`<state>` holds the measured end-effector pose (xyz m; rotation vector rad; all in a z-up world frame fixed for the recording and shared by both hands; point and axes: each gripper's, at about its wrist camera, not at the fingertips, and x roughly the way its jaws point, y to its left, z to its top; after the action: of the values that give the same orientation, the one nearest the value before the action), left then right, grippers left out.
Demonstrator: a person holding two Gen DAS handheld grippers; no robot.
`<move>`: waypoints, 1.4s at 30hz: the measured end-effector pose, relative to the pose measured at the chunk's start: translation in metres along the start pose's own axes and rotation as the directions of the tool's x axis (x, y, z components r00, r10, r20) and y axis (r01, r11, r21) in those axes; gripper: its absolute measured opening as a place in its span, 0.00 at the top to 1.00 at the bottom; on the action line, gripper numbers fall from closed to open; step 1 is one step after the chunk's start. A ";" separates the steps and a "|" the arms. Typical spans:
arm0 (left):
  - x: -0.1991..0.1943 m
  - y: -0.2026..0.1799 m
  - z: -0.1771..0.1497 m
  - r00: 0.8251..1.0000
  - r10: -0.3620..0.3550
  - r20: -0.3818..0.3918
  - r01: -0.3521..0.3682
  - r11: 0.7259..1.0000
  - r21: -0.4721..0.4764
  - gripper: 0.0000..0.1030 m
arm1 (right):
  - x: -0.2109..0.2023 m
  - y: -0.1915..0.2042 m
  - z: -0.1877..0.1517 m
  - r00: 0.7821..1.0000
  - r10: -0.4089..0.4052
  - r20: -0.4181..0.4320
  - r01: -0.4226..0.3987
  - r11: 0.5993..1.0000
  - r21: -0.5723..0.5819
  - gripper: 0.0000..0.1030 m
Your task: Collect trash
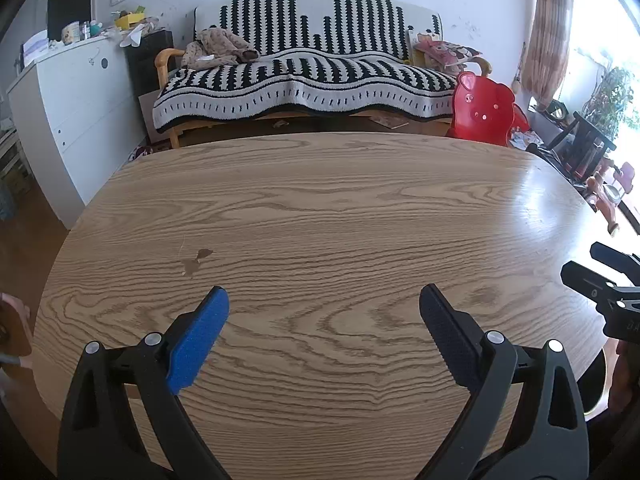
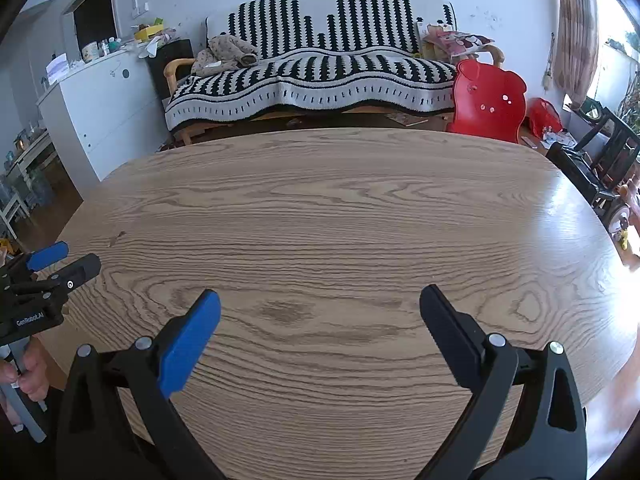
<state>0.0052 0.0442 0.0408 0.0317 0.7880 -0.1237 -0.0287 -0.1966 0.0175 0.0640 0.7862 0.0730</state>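
Note:
My left gripper point(image 1: 324, 300) is open and empty above the near part of a round wooden table point(image 1: 320, 208). My right gripper point(image 2: 320, 300) is open and empty above the same table point(image 2: 320, 208). The right gripper also shows at the right edge of the left wrist view point(image 1: 596, 268). The left gripper shows at the left edge of the right wrist view point(image 2: 66, 258). A small brown scrap or stain point(image 1: 196, 261) lies on the table ahead and left of my left gripper. It shows faintly in the right wrist view point(image 2: 116, 238). No other trash is in view.
Behind the table stands a sofa with a black-and-white striped blanket point(image 1: 304, 72). A red bear-shaped child's chair point(image 1: 482, 108) stands at the table's far right. A white cabinet point(image 1: 68, 100) with clutter on top stands to the left. Dark chairs and toys point(image 1: 588, 148) stand to the right.

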 end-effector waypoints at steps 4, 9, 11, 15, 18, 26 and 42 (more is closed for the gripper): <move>0.000 -0.001 0.000 1.000 0.001 0.000 -0.001 1.000 -0.001 0.09 | 0.000 0.001 0.000 1.000 0.002 -0.004 -0.002 1.000 -0.002 0.07; -0.001 -0.002 -0.001 1.000 0.002 0.000 -0.002 1.000 -0.001 0.09 | 0.001 0.001 0.000 1.000 0.002 -0.006 -0.002 1.000 -0.004 0.07; -0.001 -0.002 -0.001 1.000 0.002 0.001 -0.002 1.000 -0.002 0.09 | 0.000 0.000 0.000 1.000 0.002 -0.005 -0.002 1.000 -0.005 0.07; 0.000 -0.001 0.001 1.000 0.002 0.001 -0.002 1.000 -0.001 0.09 | 0.001 0.000 0.000 1.000 0.001 -0.005 -0.001 1.000 -0.005 0.07; 0.000 -0.001 0.001 1.000 0.002 0.001 -0.002 1.000 -0.001 0.09 | 0.001 0.000 -0.001 1.000 0.001 -0.005 -0.001 1.000 -0.005 0.07; -0.001 -0.002 0.000 1.000 0.003 0.001 -0.003 1.000 -0.002 0.09 | 0.001 -0.001 -0.001 1.000 0.002 -0.004 -0.002 1.000 -0.005 0.07; 0.000 -0.003 0.000 1.000 0.001 -0.001 -0.001 1.000 0.000 0.09 | 0.002 -0.002 -0.002 1.000 0.001 -0.006 -0.001 1.000 -0.006 0.07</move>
<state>0.0051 0.0416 0.0407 0.0323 0.7890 -0.1234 -0.0286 -0.1984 0.0148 0.0584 0.7919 0.0768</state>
